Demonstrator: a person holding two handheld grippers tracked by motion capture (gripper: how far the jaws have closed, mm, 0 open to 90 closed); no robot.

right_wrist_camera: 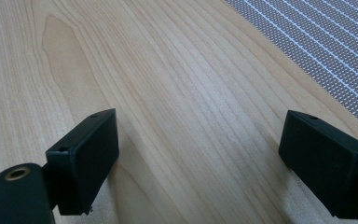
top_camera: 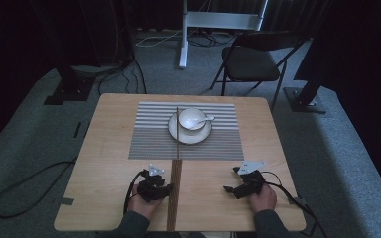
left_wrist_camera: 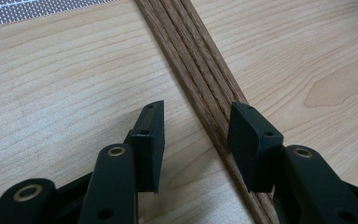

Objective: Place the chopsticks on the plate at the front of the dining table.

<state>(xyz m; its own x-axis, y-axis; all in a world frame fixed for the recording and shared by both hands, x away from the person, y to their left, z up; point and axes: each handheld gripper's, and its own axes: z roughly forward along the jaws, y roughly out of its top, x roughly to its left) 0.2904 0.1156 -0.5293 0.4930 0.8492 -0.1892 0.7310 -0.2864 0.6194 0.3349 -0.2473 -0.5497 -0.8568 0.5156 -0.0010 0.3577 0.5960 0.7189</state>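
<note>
1. High view: I judge the work barely begun. The long dark-brown wooden slat bundle (top_camera: 174, 191) lies at lower centre of the light wooden desk (top_camera: 104, 148), unlifted. The left tongs (top_camera: 164, 189) sit beside it; the right tongs (top_camera: 229, 189) rest lower right.
2. Left gripper view: my left tongs (left_wrist_camera: 196, 133) are partly open, the right jaw touching the slats (left_wrist_camera: 200, 70), gripping nothing.
3. Right gripper view: my right tongs (right_wrist_camera: 198, 163) gape wide over bare desk (right_wrist_camera: 168, 93).
</note>
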